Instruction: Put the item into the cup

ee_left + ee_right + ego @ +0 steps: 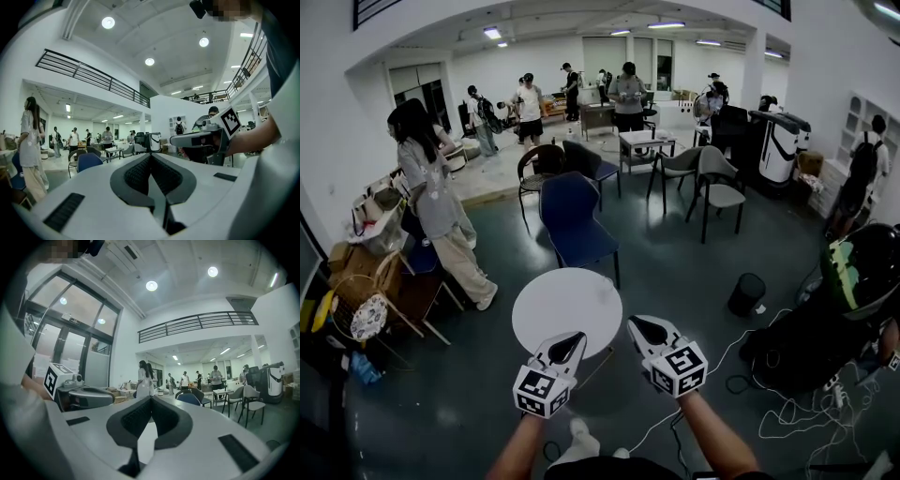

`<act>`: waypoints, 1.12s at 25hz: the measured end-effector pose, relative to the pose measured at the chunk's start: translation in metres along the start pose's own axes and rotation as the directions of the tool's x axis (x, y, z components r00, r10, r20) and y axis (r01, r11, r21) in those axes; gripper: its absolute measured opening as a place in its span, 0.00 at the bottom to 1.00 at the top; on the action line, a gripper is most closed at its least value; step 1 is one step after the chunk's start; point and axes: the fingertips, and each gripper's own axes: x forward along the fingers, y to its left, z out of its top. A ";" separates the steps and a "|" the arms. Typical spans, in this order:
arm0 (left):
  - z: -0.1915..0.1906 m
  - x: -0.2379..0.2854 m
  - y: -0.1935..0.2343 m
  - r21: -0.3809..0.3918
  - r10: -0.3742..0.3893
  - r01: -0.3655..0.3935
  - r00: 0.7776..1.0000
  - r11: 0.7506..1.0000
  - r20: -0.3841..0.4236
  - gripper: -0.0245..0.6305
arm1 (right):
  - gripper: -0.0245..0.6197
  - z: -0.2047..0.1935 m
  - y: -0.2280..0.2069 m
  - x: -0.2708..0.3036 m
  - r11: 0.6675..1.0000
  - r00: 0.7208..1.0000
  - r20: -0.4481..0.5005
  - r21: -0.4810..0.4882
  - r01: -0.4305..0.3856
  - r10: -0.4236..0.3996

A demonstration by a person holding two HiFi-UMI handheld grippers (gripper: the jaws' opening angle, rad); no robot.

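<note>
Left hand-held gripper point(577, 336) and right hand-held gripper point(634, 323), both clenched and empty, hover at a round white worktop point(546, 314); no item or cup visible, task seemingly unstarted.

A round white table point(567, 305) is seen at centre on a dark, glossy floor point(459, 398). The left gripper point(571, 338) & right gripper point(641, 326) are held side by side, tips at the table's near edge. Jaws of both are seen together, w/ nothing btwn them. A blue upholstered chair point(574, 220) is set just behind the table. A small black cylindrical bin point(747, 293) stands to the right, apart from the table. Loose white cables point(787, 412) are strewn at lower right. A person in a grey top point(431, 192) is seen at left. Grey chairs point(717, 183) & more people are seen in the bg.
</note>
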 end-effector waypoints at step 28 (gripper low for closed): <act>0.016 -0.019 -0.030 0.006 0.025 -0.025 1.000 1.000 -0.003 0.06 | 0.06 -0.005 0.009 -0.037 0.999 1.000 0.018 0.040 -0.021 0.020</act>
